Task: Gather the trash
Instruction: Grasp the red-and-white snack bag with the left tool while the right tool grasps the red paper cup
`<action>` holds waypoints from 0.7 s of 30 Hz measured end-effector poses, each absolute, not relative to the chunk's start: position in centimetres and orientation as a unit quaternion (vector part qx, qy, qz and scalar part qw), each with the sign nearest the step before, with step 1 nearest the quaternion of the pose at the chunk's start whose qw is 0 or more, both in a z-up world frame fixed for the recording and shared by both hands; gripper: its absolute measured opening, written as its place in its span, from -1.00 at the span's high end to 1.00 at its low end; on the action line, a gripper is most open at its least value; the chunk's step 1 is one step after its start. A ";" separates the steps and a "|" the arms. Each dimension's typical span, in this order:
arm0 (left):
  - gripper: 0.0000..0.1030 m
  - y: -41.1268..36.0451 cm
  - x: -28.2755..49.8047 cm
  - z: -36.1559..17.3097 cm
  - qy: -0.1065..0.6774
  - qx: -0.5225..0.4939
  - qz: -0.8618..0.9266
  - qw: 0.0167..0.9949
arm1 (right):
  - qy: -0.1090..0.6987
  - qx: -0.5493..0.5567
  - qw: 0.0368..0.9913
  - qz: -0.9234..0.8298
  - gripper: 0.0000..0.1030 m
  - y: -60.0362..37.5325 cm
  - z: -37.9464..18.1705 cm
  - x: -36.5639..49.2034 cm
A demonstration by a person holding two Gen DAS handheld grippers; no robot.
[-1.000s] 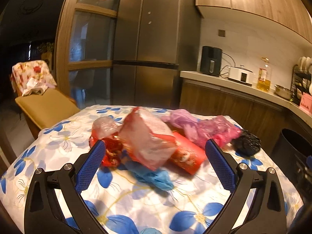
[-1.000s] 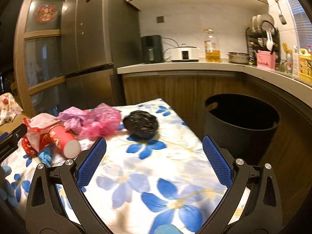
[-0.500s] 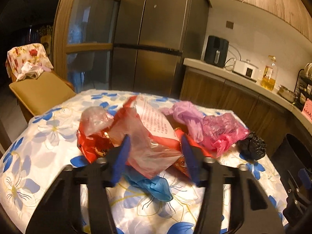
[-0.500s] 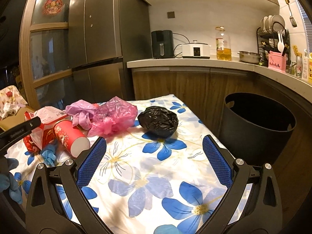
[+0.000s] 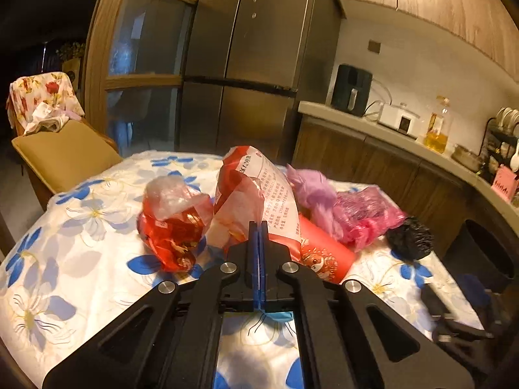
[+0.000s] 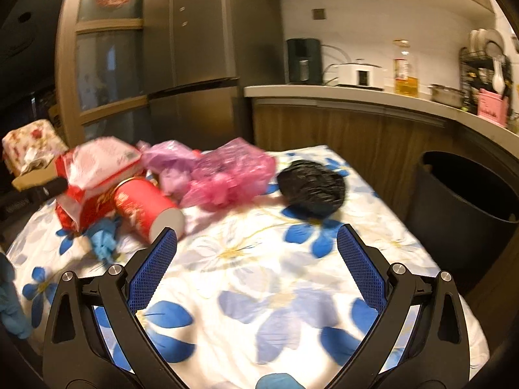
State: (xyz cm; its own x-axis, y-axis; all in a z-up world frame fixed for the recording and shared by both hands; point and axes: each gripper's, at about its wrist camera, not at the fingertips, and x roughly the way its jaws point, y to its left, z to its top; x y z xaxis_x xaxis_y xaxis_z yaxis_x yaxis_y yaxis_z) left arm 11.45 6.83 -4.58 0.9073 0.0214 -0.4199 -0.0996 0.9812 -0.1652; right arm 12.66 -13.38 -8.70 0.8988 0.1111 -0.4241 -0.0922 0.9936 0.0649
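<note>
Trash lies on a flower-print tablecloth (image 5: pixel 65 246). My left gripper (image 5: pixel 258 227) is shut on the edge of a red and white plastic bag (image 5: pixel 259 194). Beside the bag are a crumpled red wrapper (image 5: pixel 172 227), a red paper cup (image 5: pixel 324 256) on its side, a purple bag (image 5: pixel 311 191), a pink bag (image 5: pixel 366 214) and a black bag (image 5: pixel 410 238). My right gripper (image 6: pixel 256 240) is open and empty above the cloth, short of the black bag (image 6: pixel 311 188), the pink bag (image 6: pixel 230 175) and the red cup (image 6: pixel 146 207). A blue glove (image 6: pixel 103 240) lies under the cup.
A black trash bin (image 6: pixel 467 201) stands right of the table, below the kitchen counter (image 6: pixel 356 94). A fridge (image 5: pixel 246 58) is behind the table. A chair with a tan cushion (image 5: pixel 61 155) stands at the far left.
My left gripper moved forward and closed on the red and white bag. My right gripper moved closer to the trash pile, still open.
</note>
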 end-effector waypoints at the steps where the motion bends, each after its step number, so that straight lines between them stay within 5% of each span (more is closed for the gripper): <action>1: 1.00 7.0 10.7 -4.2 0.205 -0.092 0.030 0.974 | 0.222 0.018 0.973 0.063 -0.89 -12.8 -8.9 13.0; 21: 1.00 9.8 8.7 -4.1 0.193 -0.099 0.042 0.975 | 0.286 -0.020 0.941 0.180 -0.89 -5.1 -10.4 19.6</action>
